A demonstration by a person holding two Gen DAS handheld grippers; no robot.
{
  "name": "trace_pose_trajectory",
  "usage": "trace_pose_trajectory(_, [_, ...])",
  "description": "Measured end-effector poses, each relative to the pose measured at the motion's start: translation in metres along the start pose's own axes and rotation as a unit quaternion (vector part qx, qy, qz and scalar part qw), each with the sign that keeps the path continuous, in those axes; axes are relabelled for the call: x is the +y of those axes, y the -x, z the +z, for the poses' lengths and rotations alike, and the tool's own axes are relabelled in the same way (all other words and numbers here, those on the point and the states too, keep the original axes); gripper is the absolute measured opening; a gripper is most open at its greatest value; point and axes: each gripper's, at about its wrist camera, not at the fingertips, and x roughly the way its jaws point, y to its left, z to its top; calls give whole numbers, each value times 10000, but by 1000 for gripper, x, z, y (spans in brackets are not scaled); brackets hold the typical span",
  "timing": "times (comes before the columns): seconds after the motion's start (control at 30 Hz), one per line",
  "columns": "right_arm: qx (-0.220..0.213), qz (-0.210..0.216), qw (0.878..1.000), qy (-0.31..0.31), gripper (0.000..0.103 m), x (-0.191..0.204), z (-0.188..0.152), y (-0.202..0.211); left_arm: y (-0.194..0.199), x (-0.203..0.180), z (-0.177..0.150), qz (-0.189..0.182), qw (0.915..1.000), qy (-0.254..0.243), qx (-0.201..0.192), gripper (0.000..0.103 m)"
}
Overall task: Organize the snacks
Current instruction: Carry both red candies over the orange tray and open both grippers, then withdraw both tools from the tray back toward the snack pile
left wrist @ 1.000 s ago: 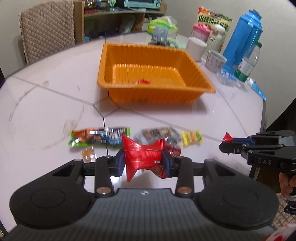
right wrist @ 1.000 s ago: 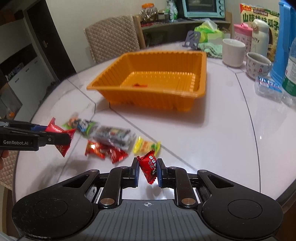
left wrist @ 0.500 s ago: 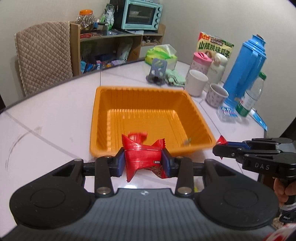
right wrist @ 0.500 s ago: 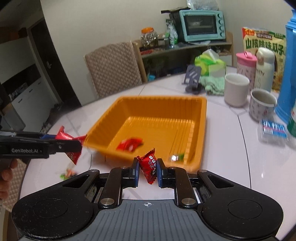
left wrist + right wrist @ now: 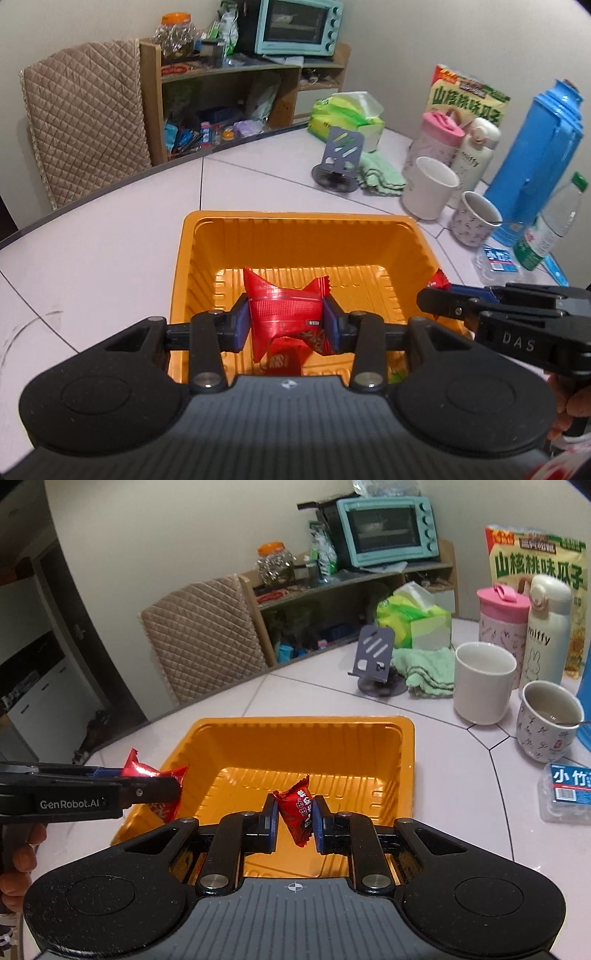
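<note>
Hovering over the orange tray (image 5: 295,221), both claws carry wrapped snacks above its ribbed floor. The left claw (image 5: 287,322) is clamped on a large red snack packet (image 5: 284,312), crumpled between its blue pads (image 5: 240,325); under it a further red wrapper (image 5: 280,363) lies on the tray floor. The right claw (image 5: 294,818) pinches a small red candy (image 5: 297,814) with printed characters, held upright between its pads above the tray's near half. Seen from the right wrist, the left claw enters from the left over the tray's left rim. The tray rests on the white tiled bench (image 5: 461,775). Behind it stand a grey phone stand (image 5: 373,661), a green cloth (image 5: 424,670), a white mug (image 5: 482,683), a patterned cup (image 5: 546,720), a pink-lidded bottle (image 5: 500,620) and a white flask (image 5: 545,631). A blue thermos (image 5: 535,162) stands at the bench's right edge.
</note>
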Motion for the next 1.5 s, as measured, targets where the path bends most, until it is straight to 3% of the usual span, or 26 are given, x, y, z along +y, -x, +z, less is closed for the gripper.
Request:
trace_pose_trajectory(0.53, [146, -108, 9997, -182, 19, -11, 10, -37, -51, 4, 24, 133, 9998, -39, 151, 37])
trace_pose_trajectory(0.67, [146, -78, 9996, -210, 19, -11, 10, -36, -51, 5, 25, 86, 9999, -47, 123, 48])
trace_pose_trajectory(1.13, [184, -11, 9995, -238, 19, -9, 11, -35, -29, 17, 14, -35, 9999, -10, 132, 51])
trace_pose_trajectory(1.3, [20, 69, 9997, -237, 20, -3, 16, -31, -19, 20, 11, -54, 9999, 47, 93, 54])
trace_pose_trajectory(1.37, [-34, 149, 9994, -314, 30, -2, 18, -30, -14, 20, 11, -50, 9999, 62, 64, 57])
trace_pose_trajectory(1.43, [-195, 105, 9992, -320, 55, 1, 21, -24, -10, 21, 10, -56, 9999, 92, 37, 59])
trace_pose_trajectory(1.5, [-359, 60, 9989, -294, 60, 3, 22, -16, -4, 22, 9, -83, 9999, 124, 2, 59])
